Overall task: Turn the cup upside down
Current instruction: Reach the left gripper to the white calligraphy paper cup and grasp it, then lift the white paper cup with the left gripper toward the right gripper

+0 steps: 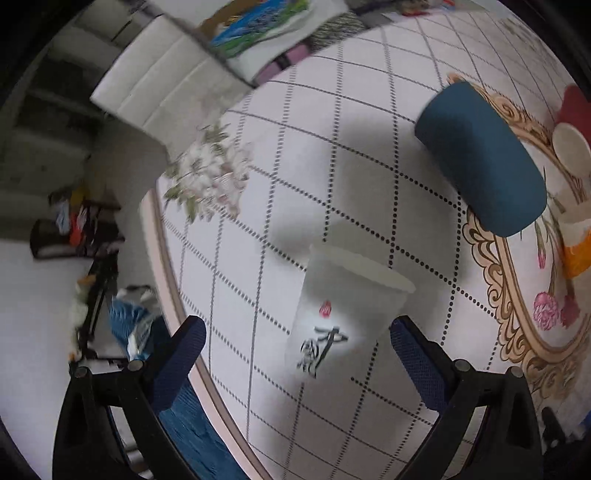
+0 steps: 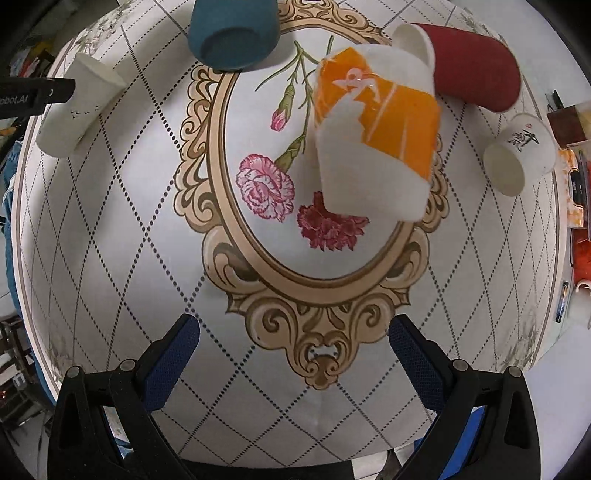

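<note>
Patterned tablecloth (image 2: 110, 229); white cup (image 1: 340, 314) between open left gripper (image 1: 295, 354) fingers

**Round table carrying five cups**

A round table (image 2: 295, 387) is wearing a white cloth with a dotted diamond grid and a gold oval frame of carnations. Lying on it are a teal cup (image 2: 232, 33), an orange-and-white cup (image 2: 373, 140), a red cup (image 2: 472, 70), a white calligraphy cup (image 2: 521, 155) and a white paper cup (image 2: 77, 107) near the left edge.

left hand-held gripper (image 1: 295, 354) agape, right (image 2: 293, 354) too (empty)
</note>
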A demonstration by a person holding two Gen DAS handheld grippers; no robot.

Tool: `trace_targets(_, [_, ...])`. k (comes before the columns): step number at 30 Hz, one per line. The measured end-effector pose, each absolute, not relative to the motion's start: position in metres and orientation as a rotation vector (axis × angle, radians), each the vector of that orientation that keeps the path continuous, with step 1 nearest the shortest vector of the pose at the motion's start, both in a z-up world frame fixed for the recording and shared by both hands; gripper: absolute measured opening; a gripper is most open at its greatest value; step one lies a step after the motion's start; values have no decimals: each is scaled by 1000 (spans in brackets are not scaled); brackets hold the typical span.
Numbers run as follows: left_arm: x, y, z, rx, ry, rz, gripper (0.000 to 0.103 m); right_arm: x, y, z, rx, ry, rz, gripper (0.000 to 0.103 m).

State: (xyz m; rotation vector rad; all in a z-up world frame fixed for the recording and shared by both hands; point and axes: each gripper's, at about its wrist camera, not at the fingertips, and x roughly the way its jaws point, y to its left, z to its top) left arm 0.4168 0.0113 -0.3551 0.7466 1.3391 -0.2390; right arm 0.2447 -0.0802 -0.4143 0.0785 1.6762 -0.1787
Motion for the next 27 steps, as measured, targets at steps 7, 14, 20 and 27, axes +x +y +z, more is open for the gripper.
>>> trace_targets(7, [422, 1, -381, 812, 1396, -336, 102, 257, -71, -415, 80, 1684, -184, 103])
trace_targets(14, [424, 0, -398, 809, 1447, -389, 89, 276, -71, -410, 83, 1687, -187, 103])
trace_targets(20, [429, 1, -404, 797, 1468, -400, 65, 276, -73, -401, 87, 1681, -194, 103])
trace_targets(27, [433, 9, -402, 736, 1478, -376, 64, 273, -75, -393, 87, 1675, -199, 103])
